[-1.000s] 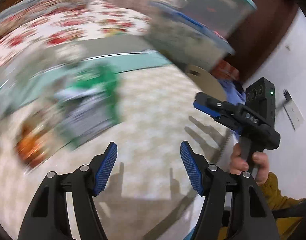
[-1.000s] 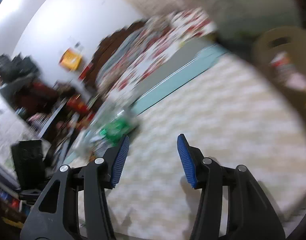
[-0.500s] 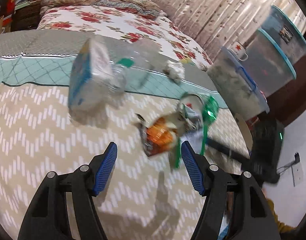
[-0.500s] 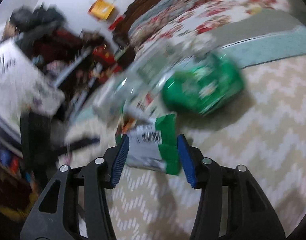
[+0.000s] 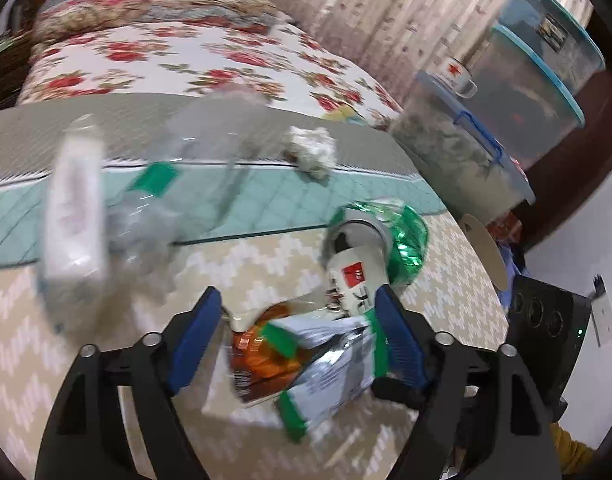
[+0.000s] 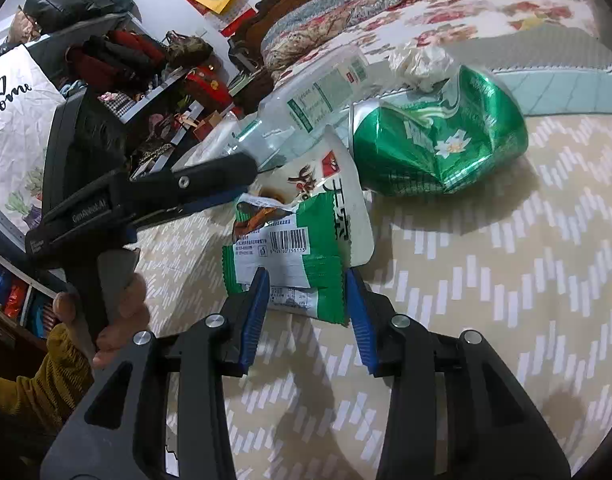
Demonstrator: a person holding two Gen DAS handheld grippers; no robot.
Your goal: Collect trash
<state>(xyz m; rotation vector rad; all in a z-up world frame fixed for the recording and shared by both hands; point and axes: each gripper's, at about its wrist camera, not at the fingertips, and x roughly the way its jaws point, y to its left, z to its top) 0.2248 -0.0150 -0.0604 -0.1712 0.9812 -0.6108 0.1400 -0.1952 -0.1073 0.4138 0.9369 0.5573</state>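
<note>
A pile of trash lies on a chevron-patterned cloth. A green and white snack wrapper (image 6: pixel 289 256) (image 5: pixel 330 364) lies nearest. Behind it are a white paper cup (image 6: pixel 342 196) (image 5: pixel 356 276), a crushed green can (image 6: pixel 438 152) (image 5: pixel 406 240), a clear plastic bottle (image 6: pixel 318 92) (image 5: pixel 145 216) and a crumpled tissue (image 6: pixel 422 62) (image 5: pixel 312 150). My right gripper (image 6: pixel 306 304) is open, its fingers on either side of the wrapper's near edge. My left gripper (image 5: pixel 297 336) is open around the wrapper from the other side; it also shows in the right wrist view (image 6: pixel 209 180).
A white carton (image 5: pixel 75 208) stands at the left of the pile. A bed with a flowered cover (image 5: pixel 185 52) lies behind. Stacked plastic storage bins (image 5: pixel 506 120) stand at the right. Cluttered shelves (image 6: pixel 145 92) fill the far left in the right wrist view.
Both grippers have swung in toward the trash pile and closed in on the green and white wrapper from opposite sides. Both stay open.
</note>
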